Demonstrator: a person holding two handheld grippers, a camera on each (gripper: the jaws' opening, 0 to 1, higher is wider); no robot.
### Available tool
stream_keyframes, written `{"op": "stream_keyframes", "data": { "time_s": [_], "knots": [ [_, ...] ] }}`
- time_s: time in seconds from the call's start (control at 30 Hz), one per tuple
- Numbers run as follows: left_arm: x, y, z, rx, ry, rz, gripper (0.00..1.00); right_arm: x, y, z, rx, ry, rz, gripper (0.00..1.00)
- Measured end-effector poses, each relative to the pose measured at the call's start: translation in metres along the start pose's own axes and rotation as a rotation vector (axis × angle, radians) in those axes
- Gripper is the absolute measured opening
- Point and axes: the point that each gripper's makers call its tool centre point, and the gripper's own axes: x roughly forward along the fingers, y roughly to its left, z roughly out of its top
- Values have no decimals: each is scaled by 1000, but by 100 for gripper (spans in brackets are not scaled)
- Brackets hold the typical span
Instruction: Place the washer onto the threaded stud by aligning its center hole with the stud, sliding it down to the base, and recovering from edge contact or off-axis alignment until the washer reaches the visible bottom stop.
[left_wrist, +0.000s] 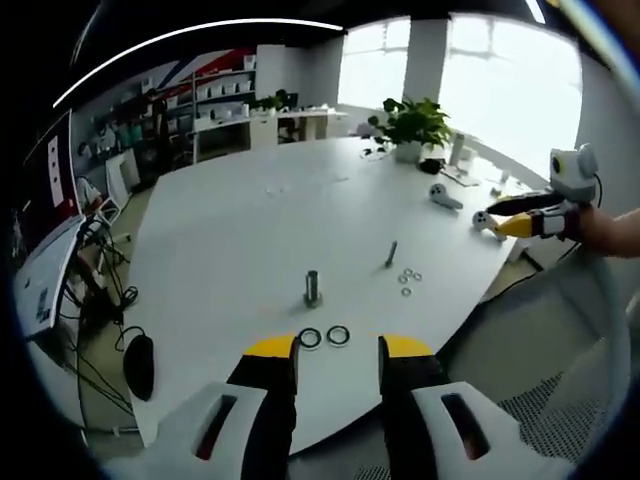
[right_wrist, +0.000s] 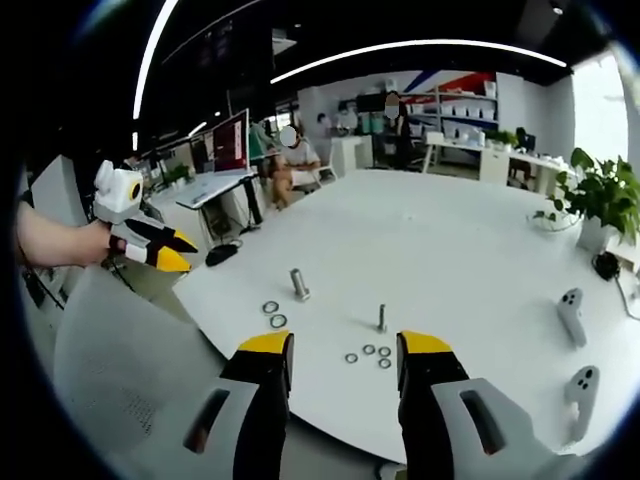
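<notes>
An open-plan office that doubles as a lab or showroom. A large, rounded white worktop (left_wrist: 250, 230) stands in the middle of the room. Beyond its far edge, big bright windows (left_wrist: 500, 80) line one wall, with a potted green plant (left_wrist: 412, 125) at that edge. White shelving (left_wrist: 215, 95) with boxes runs along another wall. Desks with computer monitors (right_wrist: 228, 140) stand to one side, where people sit (right_wrist: 292, 160). Long strip lights (right_wrist: 420, 48) curve across the dark ceiling.

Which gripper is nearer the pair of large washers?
Left. The left gripper sits just short of the large washers; the right gripper hovers by the small washers, farther off.
</notes>
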Motion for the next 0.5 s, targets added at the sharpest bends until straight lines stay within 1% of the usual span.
{"op": "stream_keyframes", "data": {
  "time_s": [0.07,0.17,0.23,0.3,0.37,0.43,0.5],
  "knots": [
    [6,2,1,-5,14,-4,30,0,0,-1,4,2,2,44],
    [15,4,4,-25,18,-9,30,-1,0,1,5,-6,3,43],
    [22,3,1,-11,46,-12,30,0,1,0,6,-3,7,43],
    [30,2,-2,21,80,-14,30,0,1,0,4,-4,8,43],
    [38,4,-8,44,119,-4,30,0,2,0,5,-3,11,44],
    [47,3,-9,41,130,-9,30,0,3,-1,2,3,15,44],
    [56,3,-14,49,159,-14,30,0,3,0,5,-1,14,44]
  ]
}}
